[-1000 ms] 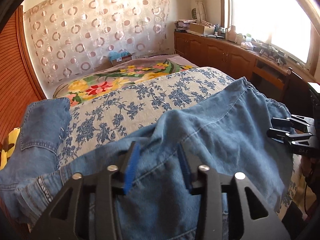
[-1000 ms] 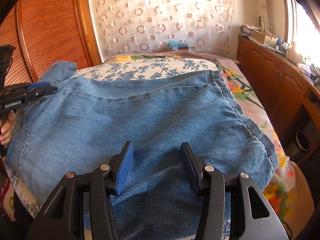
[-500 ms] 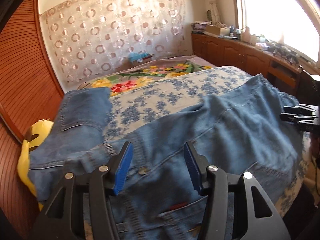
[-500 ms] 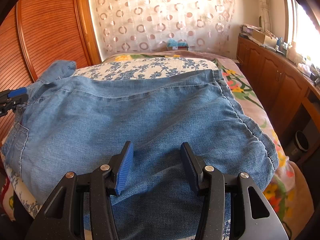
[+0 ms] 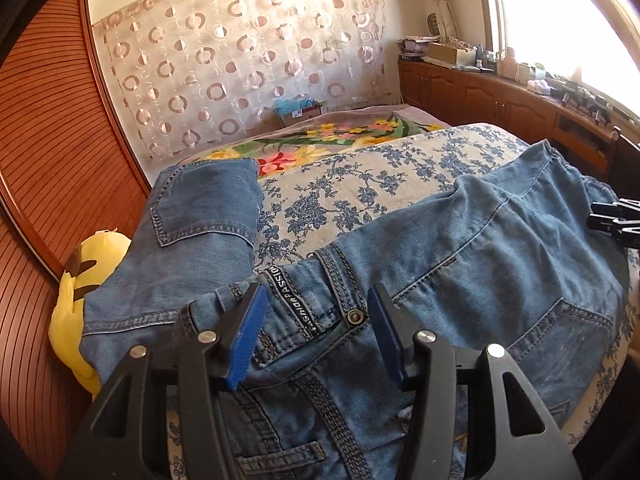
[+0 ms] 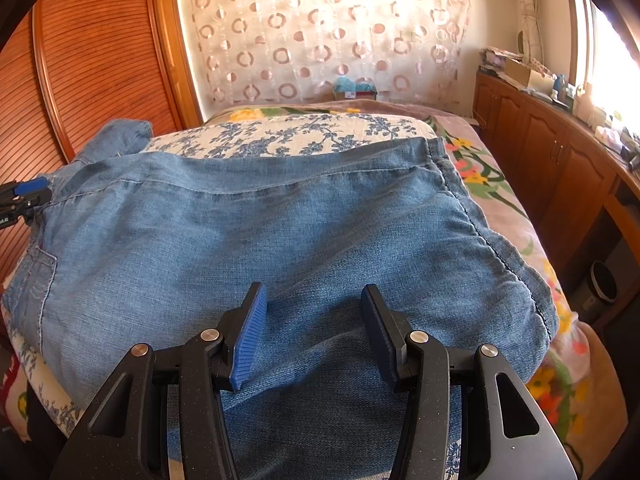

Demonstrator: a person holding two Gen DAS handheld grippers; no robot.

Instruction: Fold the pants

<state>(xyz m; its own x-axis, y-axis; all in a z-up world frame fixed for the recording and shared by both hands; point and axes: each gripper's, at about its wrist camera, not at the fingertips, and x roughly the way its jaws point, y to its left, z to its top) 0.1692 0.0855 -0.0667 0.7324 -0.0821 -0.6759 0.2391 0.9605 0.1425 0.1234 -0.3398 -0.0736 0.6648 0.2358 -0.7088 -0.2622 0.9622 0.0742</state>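
While jeans point(image 5: 460, 248) sprawl, left hand-held gripper point(image 5: 314, 332) gapes above.

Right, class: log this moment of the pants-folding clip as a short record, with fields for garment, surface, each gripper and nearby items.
garment: blue denim pants, spread across the bed, waistband button showing
surface: blue-floral bedspread
left gripper: open, over the waistband, nothing held
right gripper: open, over the leg fabric, nothing held
nearby: yellow plush toy at the bed's left edge; wooden cabinets under the window
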